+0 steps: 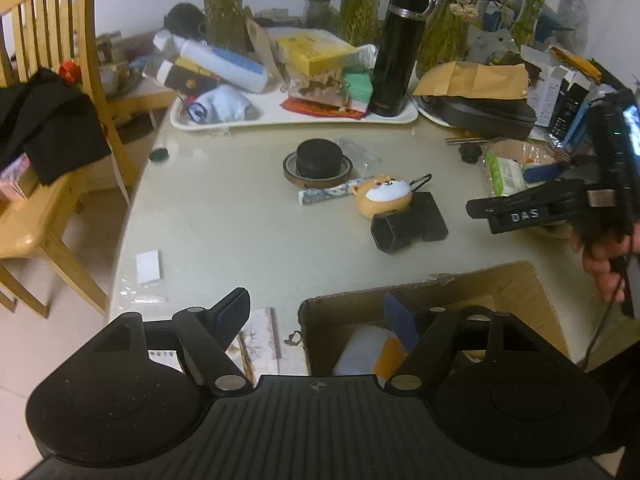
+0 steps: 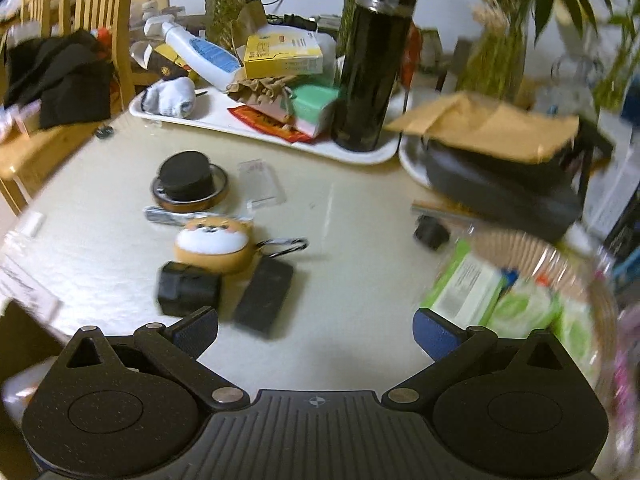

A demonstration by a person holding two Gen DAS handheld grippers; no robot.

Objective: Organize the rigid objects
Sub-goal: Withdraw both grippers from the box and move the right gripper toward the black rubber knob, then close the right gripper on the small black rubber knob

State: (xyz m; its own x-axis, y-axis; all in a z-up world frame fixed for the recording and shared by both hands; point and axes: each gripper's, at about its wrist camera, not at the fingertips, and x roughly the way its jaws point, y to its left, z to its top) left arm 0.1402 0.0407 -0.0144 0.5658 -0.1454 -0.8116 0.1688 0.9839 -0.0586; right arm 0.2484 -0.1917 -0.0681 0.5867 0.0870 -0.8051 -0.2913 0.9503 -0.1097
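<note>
Cluttered bench [image 1: 224,216] carries loose items beside a box [image 1: 516,292], likely their bin. Left gripper [image 1: 320,320] and right gripper [image 2: 316,330] both gape wide, empty, ready to pick.

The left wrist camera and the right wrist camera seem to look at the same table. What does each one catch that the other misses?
Only the left wrist view shows the cardboard box under the open left gripper, and the right gripper from outside. Only the right wrist view shows the right gripper standing open, and the green and white packets up close. Both show the dog-faced pouch, the black block, the black flask and the white tray.
</note>
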